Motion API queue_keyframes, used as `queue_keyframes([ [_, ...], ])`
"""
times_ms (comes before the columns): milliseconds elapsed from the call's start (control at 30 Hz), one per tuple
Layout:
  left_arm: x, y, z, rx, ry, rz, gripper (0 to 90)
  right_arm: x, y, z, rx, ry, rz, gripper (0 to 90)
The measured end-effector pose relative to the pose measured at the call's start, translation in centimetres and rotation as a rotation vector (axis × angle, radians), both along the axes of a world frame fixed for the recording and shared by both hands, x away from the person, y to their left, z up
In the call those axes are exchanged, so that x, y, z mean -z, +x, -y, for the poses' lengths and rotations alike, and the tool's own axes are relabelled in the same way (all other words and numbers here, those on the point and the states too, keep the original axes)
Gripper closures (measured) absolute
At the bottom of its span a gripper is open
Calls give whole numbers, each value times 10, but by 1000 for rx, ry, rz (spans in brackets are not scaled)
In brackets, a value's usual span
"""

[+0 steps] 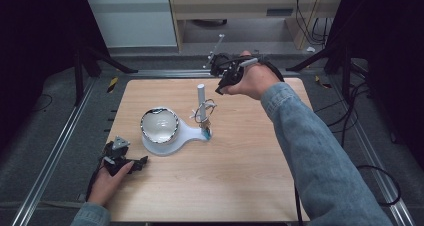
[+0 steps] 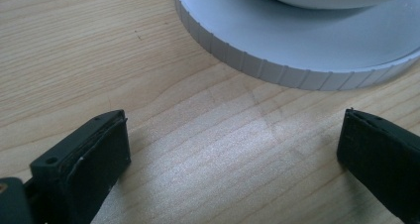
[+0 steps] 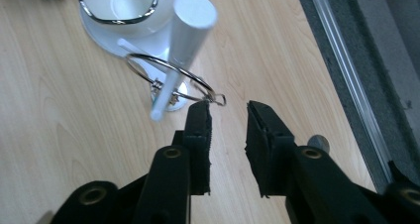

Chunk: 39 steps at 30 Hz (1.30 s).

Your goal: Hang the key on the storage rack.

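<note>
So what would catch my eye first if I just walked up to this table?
Probably the white stand mid-table: a silver-rimmed white bowl sits on its round base, and a wire ring hangs on its upright post. Next, the right gripper held in the air beyond the post, jaws apart and empty, while the left gripper rests open at the near-left edge.
</note>
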<state>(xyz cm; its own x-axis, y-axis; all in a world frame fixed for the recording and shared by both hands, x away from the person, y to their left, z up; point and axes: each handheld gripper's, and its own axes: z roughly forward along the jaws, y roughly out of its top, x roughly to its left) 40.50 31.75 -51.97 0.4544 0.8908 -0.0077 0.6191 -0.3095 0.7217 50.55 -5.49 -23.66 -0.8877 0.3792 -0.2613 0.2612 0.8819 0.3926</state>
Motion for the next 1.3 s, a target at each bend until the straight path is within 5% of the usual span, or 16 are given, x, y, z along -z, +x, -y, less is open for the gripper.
queue_keyframes([
  [333,0,0,0,0,1,-1,0,10,0,23,41,17,2,528],
  [700,0,0,0,0,1,-1,0,31,4,42,122,44,44,102],
  [1300,0,0,0,1,1,0,0,65,-7,79,194,74,84,101],
])
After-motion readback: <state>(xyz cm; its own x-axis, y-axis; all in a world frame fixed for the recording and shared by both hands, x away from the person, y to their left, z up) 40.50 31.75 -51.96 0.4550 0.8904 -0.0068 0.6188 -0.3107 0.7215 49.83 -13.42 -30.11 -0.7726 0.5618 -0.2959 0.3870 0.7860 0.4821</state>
